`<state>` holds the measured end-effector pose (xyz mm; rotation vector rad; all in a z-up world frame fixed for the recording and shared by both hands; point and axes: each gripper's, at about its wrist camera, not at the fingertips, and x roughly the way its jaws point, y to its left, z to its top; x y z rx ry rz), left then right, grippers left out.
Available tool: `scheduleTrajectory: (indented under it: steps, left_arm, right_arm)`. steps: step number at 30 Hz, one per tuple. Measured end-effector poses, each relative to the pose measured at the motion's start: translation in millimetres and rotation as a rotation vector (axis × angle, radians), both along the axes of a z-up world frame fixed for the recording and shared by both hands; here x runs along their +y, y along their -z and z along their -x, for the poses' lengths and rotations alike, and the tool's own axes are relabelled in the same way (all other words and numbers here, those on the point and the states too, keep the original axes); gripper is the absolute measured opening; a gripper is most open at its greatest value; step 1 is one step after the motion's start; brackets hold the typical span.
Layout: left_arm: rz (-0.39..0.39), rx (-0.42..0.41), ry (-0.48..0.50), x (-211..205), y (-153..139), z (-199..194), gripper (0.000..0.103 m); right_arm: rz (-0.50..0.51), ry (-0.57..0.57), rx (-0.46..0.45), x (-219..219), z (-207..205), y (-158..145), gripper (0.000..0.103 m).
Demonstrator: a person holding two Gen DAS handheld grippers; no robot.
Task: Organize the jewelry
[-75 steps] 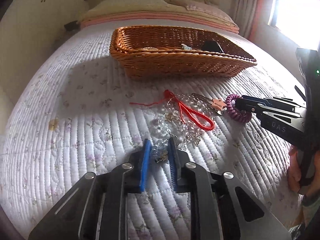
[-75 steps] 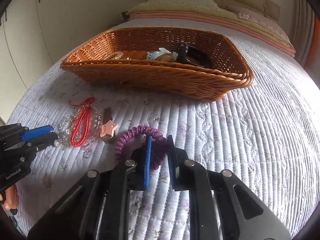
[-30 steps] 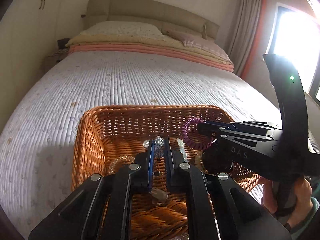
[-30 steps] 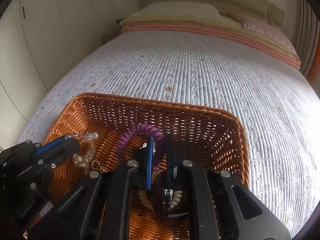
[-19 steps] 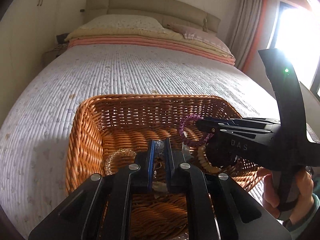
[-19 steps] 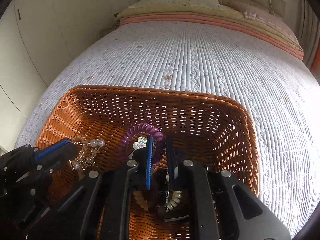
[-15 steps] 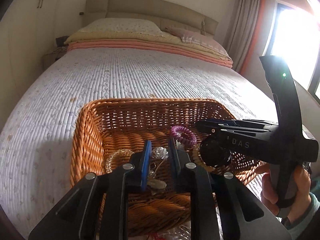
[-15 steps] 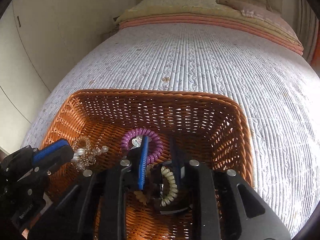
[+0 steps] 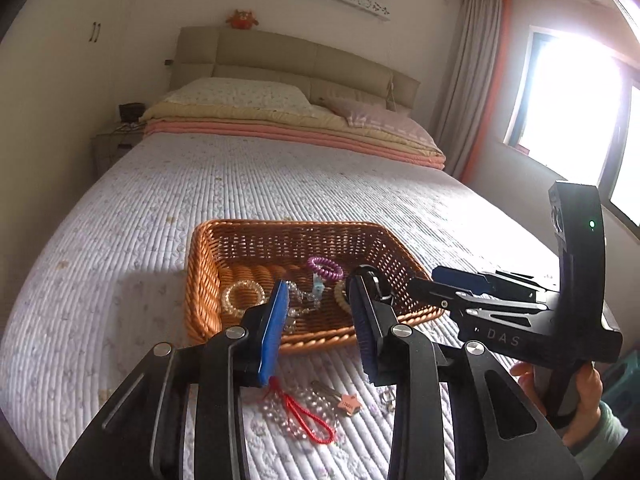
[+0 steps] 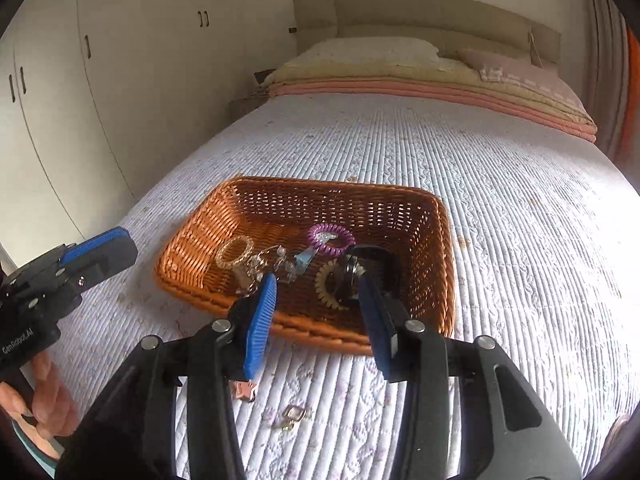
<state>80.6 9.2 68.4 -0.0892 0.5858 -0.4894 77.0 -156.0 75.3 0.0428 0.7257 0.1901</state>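
Bed: quilted white cover, ribbed stitching with a faint floral print; folded pink and yellow blankets and pillows stacked at the padded beige headboard.

Basket: rectangular, woven orange-brown wicker, open lattice in the upper walls, rolled rim. Sits on the quilt, well short of the pillows.

Left gripper: black metal arms, ribbed blue pads. Jaws have just been opening; they stand apart with nothing between them, held over the quilt just short of the basket's near rim.

Right gripper: same build. Jaws have likewise just been opening; apart, empty, just short of the near rim. A hand grips its handle.

Basket contents: purple coiled hair tie, ring-shaped, near the middle; clear crystal bead strand in a loose heap; pale yellow coiled ring toward the left wall; cream coiled ring against a black item, kind unclear; small light-blue piece.

On the quilt, outside the basket, near side: clear bead bracelet under a red braided cord loop; clip with pink star end; small metal ring piece, detail too small to tell.
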Motion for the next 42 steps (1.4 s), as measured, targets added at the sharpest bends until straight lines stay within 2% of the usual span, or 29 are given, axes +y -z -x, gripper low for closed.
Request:
scheduleTrajectory:
  steps: [4, 7, 14, 21, 29, 35, 38, 39, 40, 42]
  left_arm:
    - [-0.012, 0.032, -0.011, 6.5, 13.6, 16.6, 0.031]
    - [0.005, 0.086, -0.017, 13.9, 33.1, 23.5, 0.031]
    - [0.043, 0.209, 0.017, 20.9, 79.1, 24.9, 0.031]
    - [-0.024, 0.252, 0.037, 5.2, 104.2, 23.1, 0.031]
    - [-0.056, 0.278, 0.032, 0.5, 115.3, 19.6, 0.030]
    - [-0.073, 0.286, 0.023, -2.5, 117.6, 17.7, 0.030]
    - [-0.100, 0.286, 0.006, -5.7, 119.9, 16.6, 0.022]
    - [-0.109, 0.287, 0.005, -6.8, 120.5, 16.6, 0.017]
    - [-0.115, 0.290, 0.007, -7.6, 121.0, 16.9, 0.006]
    - [-0.124, 0.295, -0.001, -8.1, 121.4, 17.3, 0.003]
  right_arm:
    - [0.011, -0.002, 0.007, 7.1, 23.4, 19.3, 0.040]
    - [-0.025, -0.022, 0.031, 8.1, 35.8, 38.0, 0.040]
    - [-0.033, -0.079, 0.074, 29.9, 42.3, 69.3, 0.040]
    - [-0.036, -0.104, 0.111, 38.3, 34.9, 87.8, 0.037]
    - [-0.038, -0.132, 0.166, 43.8, 23.4, 96.8, 0.037]
    - [-0.085, -0.139, 0.209, 39.0, 13.7, 102.8, 0.030]
    - [-0.065, -0.153, 0.208, 45.3, 13.1, 104.2, 0.026]
    - [-0.062, -0.159, 0.207, 46.8, 13.3, 104.7, 0.020]
    - [-0.062, -0.163, 0.208, 47.7, 13.8, 105.2, 0.017]
    - [-0.069, -0.162, 0.202, 46.6, 15.7, 104.6, 0.016]
